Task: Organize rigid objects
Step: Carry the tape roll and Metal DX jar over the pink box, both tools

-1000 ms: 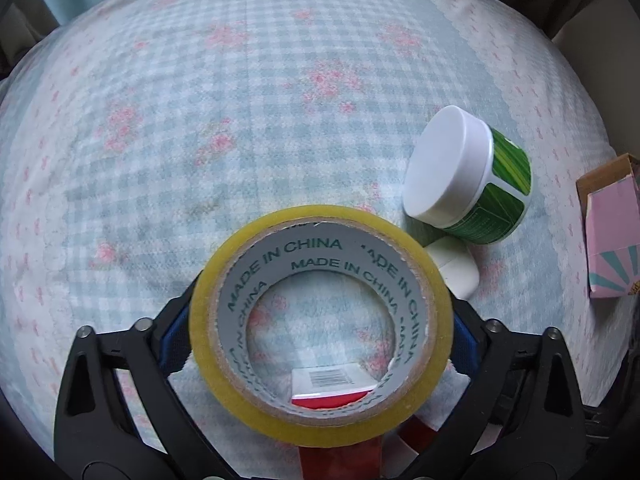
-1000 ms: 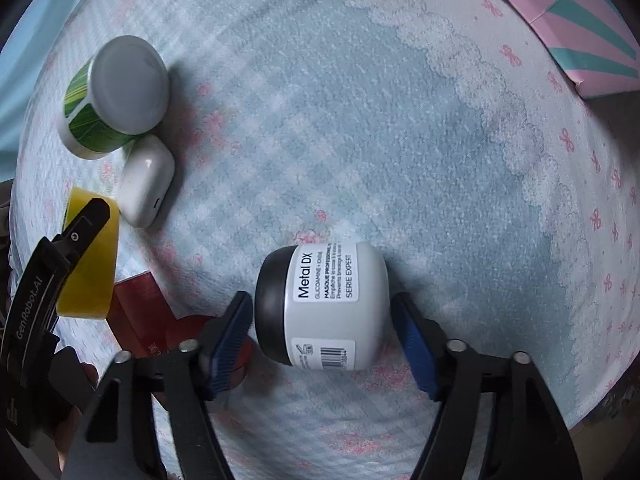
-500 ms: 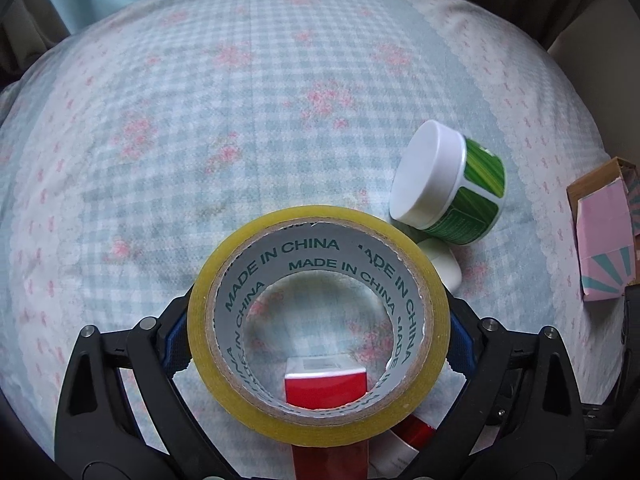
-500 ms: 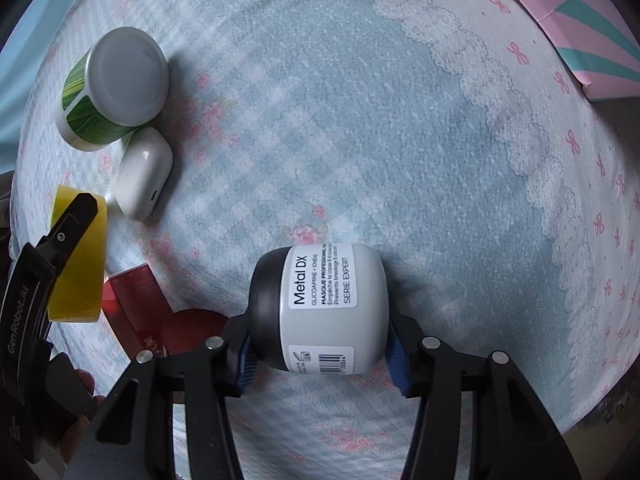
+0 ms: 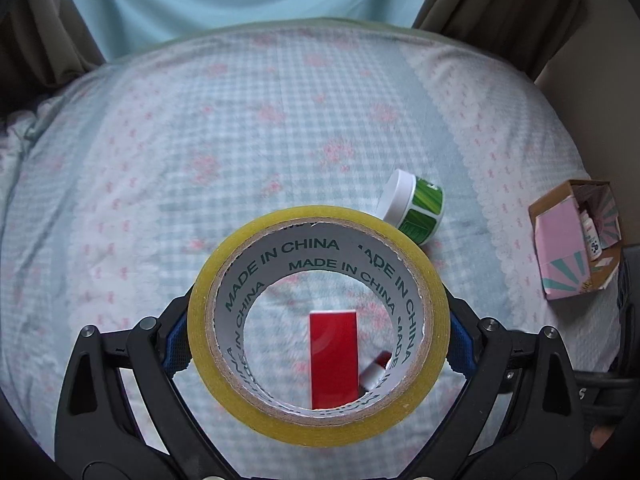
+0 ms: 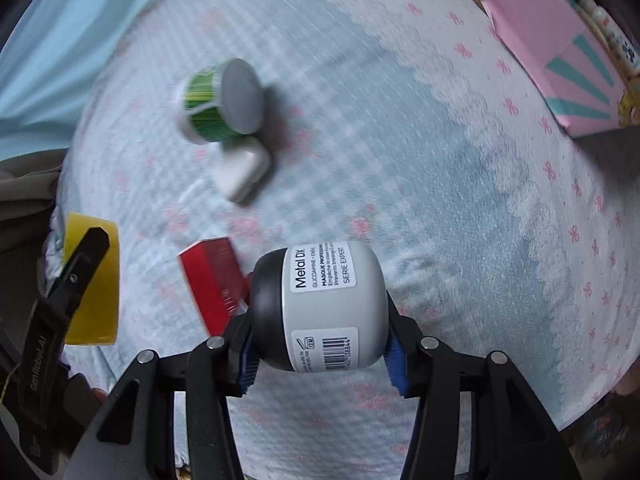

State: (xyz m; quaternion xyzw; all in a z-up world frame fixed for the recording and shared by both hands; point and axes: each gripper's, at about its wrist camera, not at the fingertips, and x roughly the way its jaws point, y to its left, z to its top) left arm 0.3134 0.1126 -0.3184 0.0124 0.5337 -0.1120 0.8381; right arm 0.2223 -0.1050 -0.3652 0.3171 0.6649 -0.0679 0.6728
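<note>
There is one tape roll (image 5: 318,326), one grey-and-black jar (image 6: 320,306), one green-labelled jar (image 5: 412,210), one white case (image 6: 242,174), one red box (image 5: 333,360), one pink carton (image 5: 576,238), and perhaps one small red-and-white tube (image 5: 376,370).

The bed (image 5: 200,152) is covered with a pale blue checked sheet printed with pink flowers, with a white lace-patterned band along its right edge. A green-labelled jar with a white lid (image 5: 412,210) lies tipped on its side toward the right edge, and a small white case (image 6: 242,174) lies just beside it. A red box (image 5: 333,354) lies flat toward the near edge, with a red-and-white tube (image 5: 374,372) against it. Past the right edge stands an open pink cardboard box (image 5: 568,244).
</note>
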